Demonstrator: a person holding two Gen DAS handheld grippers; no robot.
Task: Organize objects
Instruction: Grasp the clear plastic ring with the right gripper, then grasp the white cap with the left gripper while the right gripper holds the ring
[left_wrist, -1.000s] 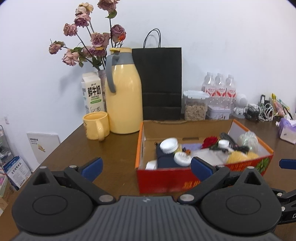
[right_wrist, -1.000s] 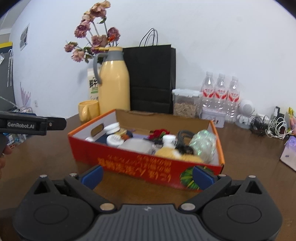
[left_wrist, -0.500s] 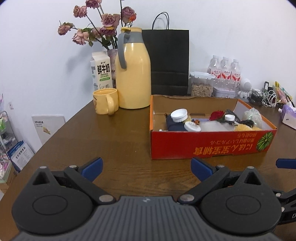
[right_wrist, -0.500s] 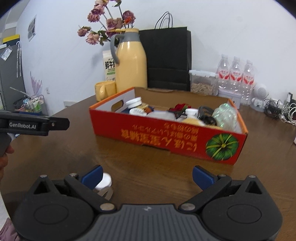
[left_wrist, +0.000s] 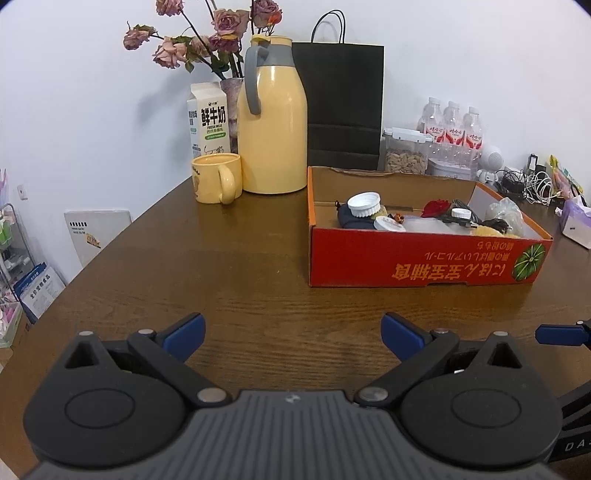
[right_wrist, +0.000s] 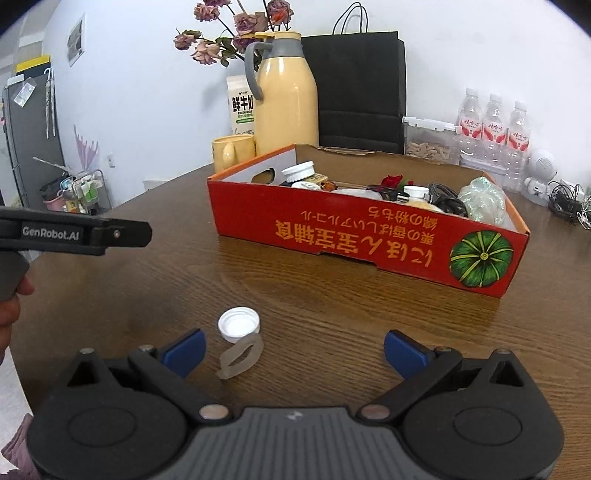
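Observation:
A red cardboard box (left_wrist: 424, 258) (right_wrist: 354, 236) stands on the brown wooden table (left_wrist: 221, 266), filled with several small items: white-capped jars, a red flower, black cables, a crumpled clear bag. In the right wrist view a white bottle cap (right_wrist: 239, 323) and a translucent plastic ring (right_wrist: 242, 356) lie on the table just ahead of my right gripper (right_wrist: 293, 349), nearer its left finger. My right gripper is open and empty. My left gripper (left_wrist: 291, 334) is open too, with only bare table between its fingers, well short of the box. Its body shows at the left of the right wrist view.
Behind the box stand a yellow thermos (left_wrist: 271, 129), a yellow mug (left_wrist: 216, 177), a milk carton (left_wrist: 208, 118), dried roses, a black paper bag (left_wrist: 343, 107), a snack container and water bottles (left_wrist: 452, 129). Cables and a tissue pack (left_wrist: 576, 221) lie at far right. A hand (right_wrist: 11, 306) holds the left gripper.
Both grippers have pulled back from the box toward the table's near edge. The white cap and plastic ring have come into the right wrist view.

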